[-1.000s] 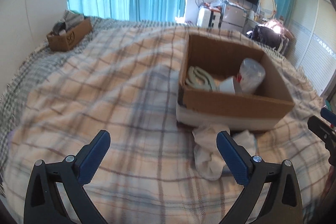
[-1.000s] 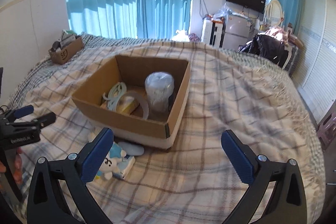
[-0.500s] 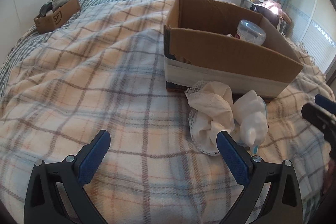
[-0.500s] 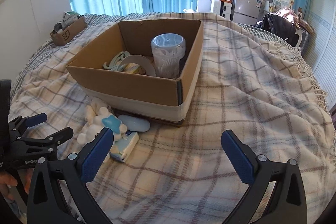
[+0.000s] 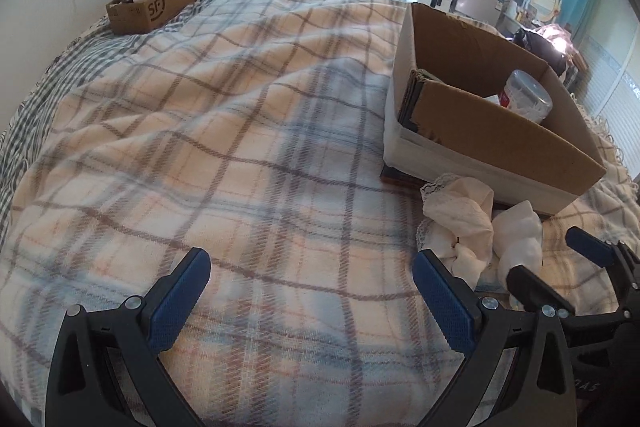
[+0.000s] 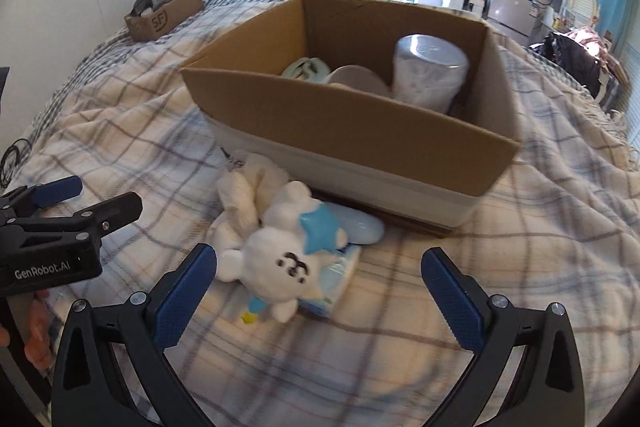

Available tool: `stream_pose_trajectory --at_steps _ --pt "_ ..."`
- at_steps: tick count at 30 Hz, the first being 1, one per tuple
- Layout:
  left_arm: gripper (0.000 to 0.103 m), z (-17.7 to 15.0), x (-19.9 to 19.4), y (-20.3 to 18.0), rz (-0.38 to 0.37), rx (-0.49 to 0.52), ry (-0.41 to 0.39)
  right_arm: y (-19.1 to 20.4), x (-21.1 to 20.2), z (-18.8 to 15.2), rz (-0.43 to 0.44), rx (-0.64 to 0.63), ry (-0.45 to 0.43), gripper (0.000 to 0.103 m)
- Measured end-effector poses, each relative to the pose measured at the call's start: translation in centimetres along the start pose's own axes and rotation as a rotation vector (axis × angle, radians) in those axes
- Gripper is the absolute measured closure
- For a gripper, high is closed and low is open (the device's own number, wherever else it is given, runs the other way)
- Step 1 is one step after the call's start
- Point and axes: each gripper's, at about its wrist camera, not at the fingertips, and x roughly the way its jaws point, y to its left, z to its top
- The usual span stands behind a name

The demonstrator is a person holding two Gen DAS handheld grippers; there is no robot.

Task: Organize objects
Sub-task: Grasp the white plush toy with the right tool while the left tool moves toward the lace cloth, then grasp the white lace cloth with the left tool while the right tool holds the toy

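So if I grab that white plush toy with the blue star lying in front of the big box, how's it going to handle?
The plush toy looks soft and stuffed, so it will probably squash between the pads and weigh little. Its fuzzy cover should grip well, not slip. It lies partly on a flat packet, which might shift as it lifts.

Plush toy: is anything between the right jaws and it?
Nothing visible. The plush toy lies on the blanket just ahead of the open right gripper, in front of the box. The left gripper sits off to the side.
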Motion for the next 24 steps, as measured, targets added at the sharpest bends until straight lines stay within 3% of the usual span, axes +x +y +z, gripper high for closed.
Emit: stream_pose_trajectory --at_steps 3,5,6,9,11,17,21,24 --pt "0.000 0.0 0.3 0.2 0.002 -0.013 0.006 0.5 1.2 0.3 0.026 -0.001 0.019 0.006" --pt "0.000 -0.1 0.5 0.2 0.008 -0.011 0.014 0.7 2.3 0.3 0.047 -0.002 0.055 0.016" --pt "0.000 -0.1 0.5 0.1 0.011 -0.008 0.017 0.8 2.7 0.3 0.049 -0.007 0.074 0.027" --pt "0.000 -0.3 0.7 -0.3 0.017 0.011 0.019 0.8 2.4 -0.2 0.052 -0.019 0.073 0.031" --pt "0.000 -0.4 0.7 -0.7 0.013 0.023 0.020 0.5 1.3 -0.4 0.030 -0.026 0.053 0.041" --pt "0.000 -0.7 0.4 -3.7 0.000 0.111 0.005 -2.2 -2.3 -1.0 -0.037 -0.017 0.006 0.041" --pt "0.000 -0.6 1.1 -6.1 -0.102 0.114 0.021 -4.2 -3.7 -1.3 -0.045 0.024 -0.001 0.041" --pt "0.000 -0.5 2.2 -7.9 -0.133 0.143 0.026 -5.1 -4.4 -1.1 -0.067 0.029 -0.015 0.041"
